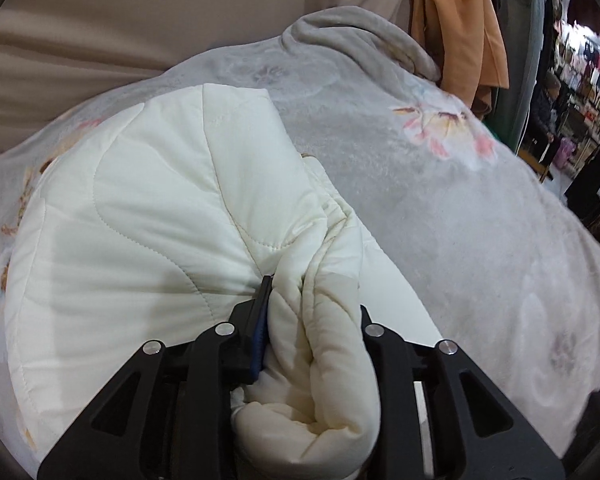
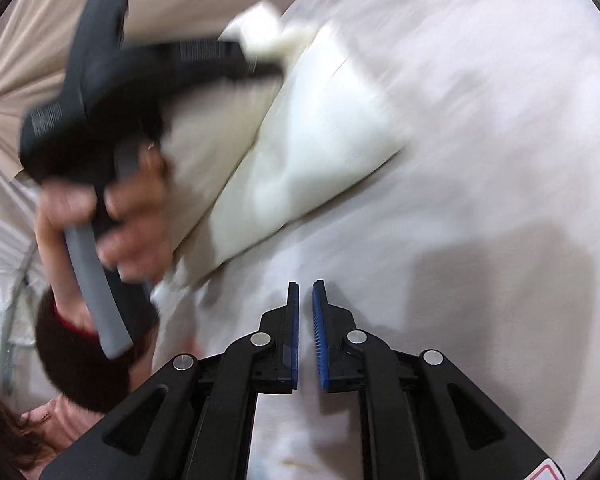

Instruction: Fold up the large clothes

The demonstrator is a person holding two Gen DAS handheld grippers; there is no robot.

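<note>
Pinching a thick rolled-up wad of the cream quilted jacket [image 1: 172, 216], the left gripper [image 1: 312, 320] has its jaws clamped around that bunched fabric, which fills the whole gap between them; one blue pad [image 1: 260, 344] shows pressed into the left side of the roll, the other is buried behind the cloth; the rest of the jacket spreads out ahead and to the left in the left wrist view, puffy with curved stitch lines, lying on a grey fleecy blanket [image 1: 440, 216] printed with pink flowers; a fold of that blanket bunches up at the far edge, with an orange garment [image 1: 460, 28] hanging just behind it and racks of shop clothes [image 1: 580, 76] way off to the right; beige sheeting [image 1: 100, 28] covers the back. Right wrist view is pretty blurry; the right gripper [image 2: 306, 300] hangs over bare blanket [image 2: 480, 160] with its jaws only slightly apart, a narrow slit between the blue pads and nothing in it; off to its left you can see the person's left hand [image 2: 128, 216] wrapped round the grey handle of the other gripper [image 2: 140, 92], whose tip is buried in the jacket's [image 2: 312, 140] far end; the jacket lies diagonally across the blanket, well clear of the right jaws; a dark fuzzy cuff [image 2: 80, 360] with a red edge sits at the wrist.
</note>
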